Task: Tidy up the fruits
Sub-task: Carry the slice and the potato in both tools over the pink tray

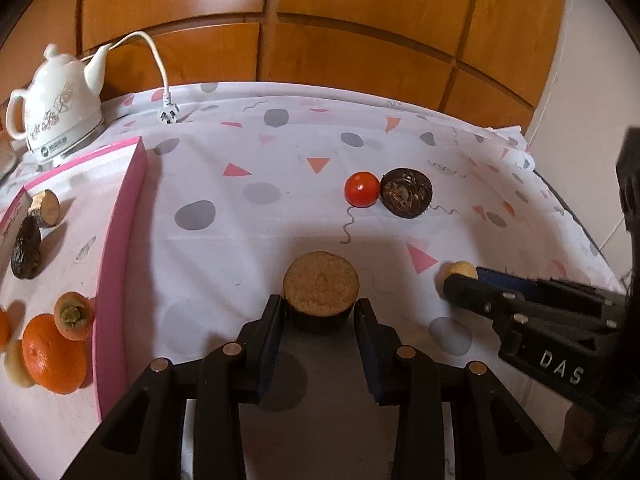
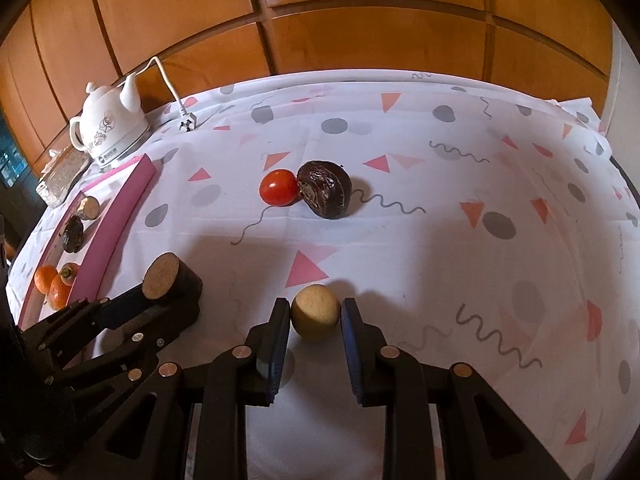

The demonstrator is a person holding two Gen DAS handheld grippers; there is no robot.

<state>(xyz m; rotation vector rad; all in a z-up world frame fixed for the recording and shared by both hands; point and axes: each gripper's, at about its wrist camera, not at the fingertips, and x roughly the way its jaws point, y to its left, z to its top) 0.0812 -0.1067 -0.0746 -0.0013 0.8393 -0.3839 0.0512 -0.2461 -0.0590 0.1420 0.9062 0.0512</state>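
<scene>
My left gripper (image 1: 319,314) is shut on a dark cylinder-shaped piece with a tan cut face (image 1: 321,290), also seen in the right wrist view (image 2: 170,278). My right gripper (image 2: 315,314) is shut on a small pale yellow round fruit (image 2: 315,312), whose tip shows in the left wrist view (image 1: 460,270). A red tomato (image 1: 362,189) touches a dark brown wrinkled fruit (image 1: 406,193) farther back on the cloth. A pink-rimmed box (image 1: 120,240) at the left holds an orange (image 1: 54,354), a persimmon (image 1: 73,315), a dark fruit (image 1: 26,253) and a cut piece (image 1: 45,208).
A white patterned cloth (image 1: 248,240) covers the table. A white electric kettle (image 1: 56,108) with a cord and plug (image 1: 169,114) stands at the back left. A wooden wall (image 1: 320,20) runs behind the table. The table edge curves at the right (image 2: 624,184).
</scene>
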